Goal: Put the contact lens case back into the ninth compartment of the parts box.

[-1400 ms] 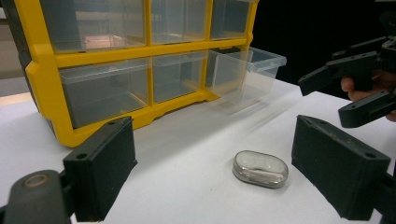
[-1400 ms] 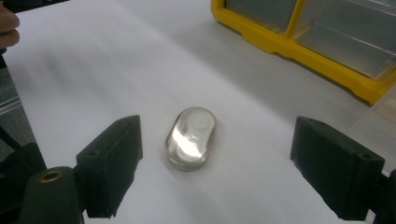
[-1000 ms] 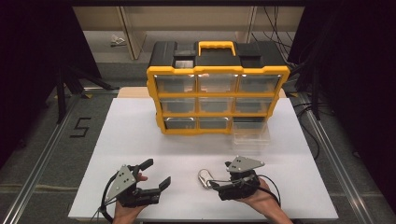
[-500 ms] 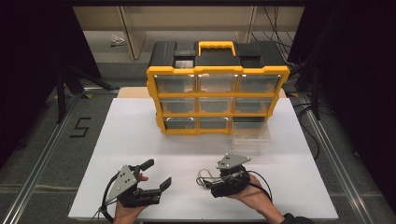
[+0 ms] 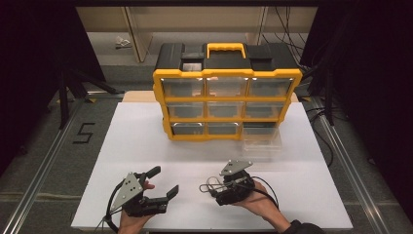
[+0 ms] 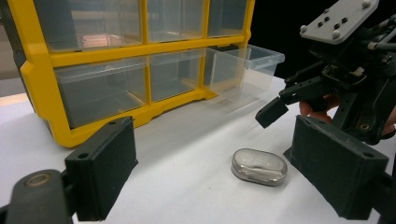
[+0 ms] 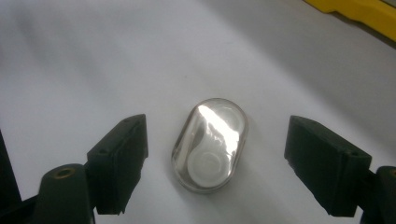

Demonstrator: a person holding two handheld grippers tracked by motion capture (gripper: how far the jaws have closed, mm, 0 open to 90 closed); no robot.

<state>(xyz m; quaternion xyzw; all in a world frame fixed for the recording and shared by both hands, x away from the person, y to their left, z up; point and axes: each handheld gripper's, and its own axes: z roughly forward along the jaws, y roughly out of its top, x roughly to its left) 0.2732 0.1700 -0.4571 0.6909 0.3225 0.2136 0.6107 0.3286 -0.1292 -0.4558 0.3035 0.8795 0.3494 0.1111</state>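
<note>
Clear case (image 7: 210, 144) lies between right tool (image 7: 215, 163) jaws, closing, untouched.

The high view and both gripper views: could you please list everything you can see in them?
organiser cabinet: one, yellow frame with black top and clear drawers, far middle of the table.
pulled-out drawer: one, clear, bottom right of the cabinet.
oval case: one, clear with white inside, flat on the table between the right gripper's fingers, untouched.
table: one, white top.
left gripper: one, black, near left, fingers open.
right gripper: one, black with grey plate, near right, fingers open and just been closing around the case.
hands: two, holding the grippers at the near edge.
</note>
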